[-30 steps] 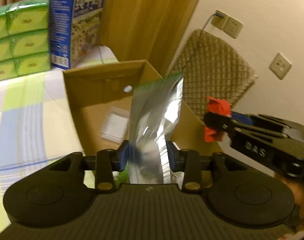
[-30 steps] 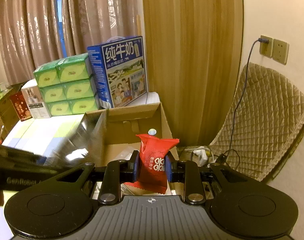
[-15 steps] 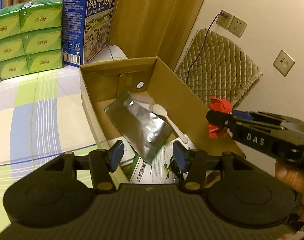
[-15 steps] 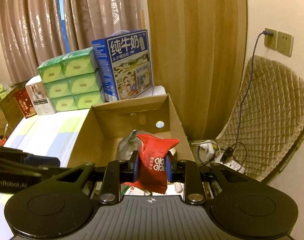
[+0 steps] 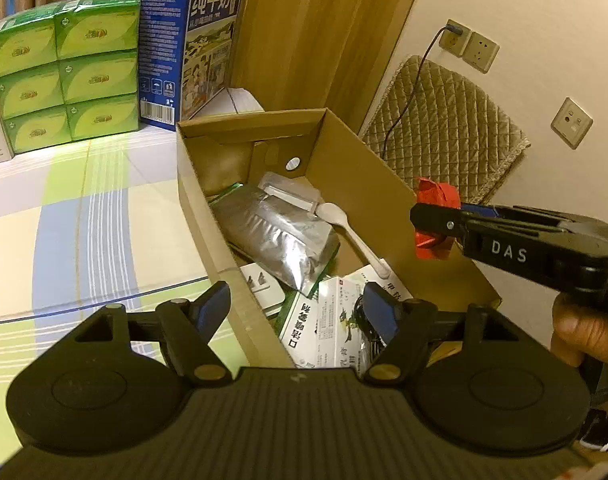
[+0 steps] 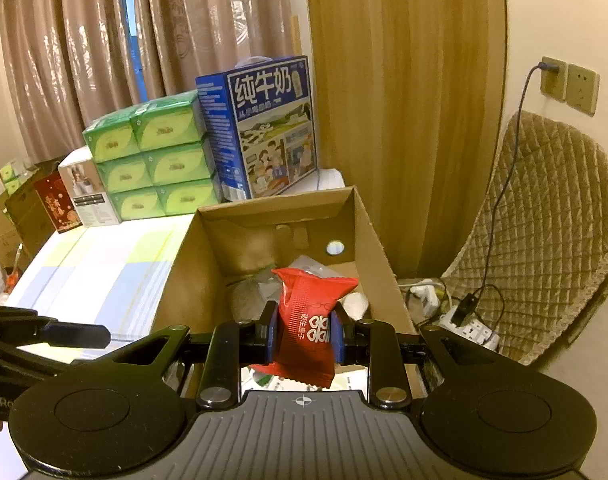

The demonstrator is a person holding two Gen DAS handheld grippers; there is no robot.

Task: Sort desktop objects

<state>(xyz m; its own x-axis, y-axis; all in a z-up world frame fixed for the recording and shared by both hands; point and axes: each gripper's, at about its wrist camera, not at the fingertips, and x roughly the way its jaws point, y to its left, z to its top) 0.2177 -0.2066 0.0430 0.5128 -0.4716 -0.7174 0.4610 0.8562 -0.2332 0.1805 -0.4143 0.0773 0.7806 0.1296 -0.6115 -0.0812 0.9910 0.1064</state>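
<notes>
The left tongs (image 5: 296,312) are standing released, with the two blue-padded fingers (image 5: 213,308) wide apart and nothing between them. They are hovering over the near end of the cardboard box (image 5: 388,196), which is sitting on the desk (image 5: 63,216) with a cloth of green, blue and white squares.

Inside the box, a silver foil pouch (image 5: 279,236) is lying flat, tilted toward the left wall. A white plastic spoon (image 5: 352,232) is lying just beside it on the right, and a clear plastic piece (image 5: 287,192) is resting near the far wall. At the near end, a green and white medicine box (image 5: 328,328) is lying partly under the pouch.

The right tongs (image 6: 304,338) are clenched on a red snack packet (image 6: 310,320), gripping it on both sides. The packet is standing upright between the pads, above the near right part of the box (image 6: 376,240). In the left wrist view the same packet (image 5: 436,196) is showing beside the right wall of the box, and a hand (image 5: 584,332) is holding the tool from behind.

Behind the box, a blue milk carton (image 6: 263,128) and a stack of green tissue packs (image 6: 151,160) are standing next to each other on the desk. A quilted cushion (image 6: 544,240) is leaning against the wall on the right.
</notes>
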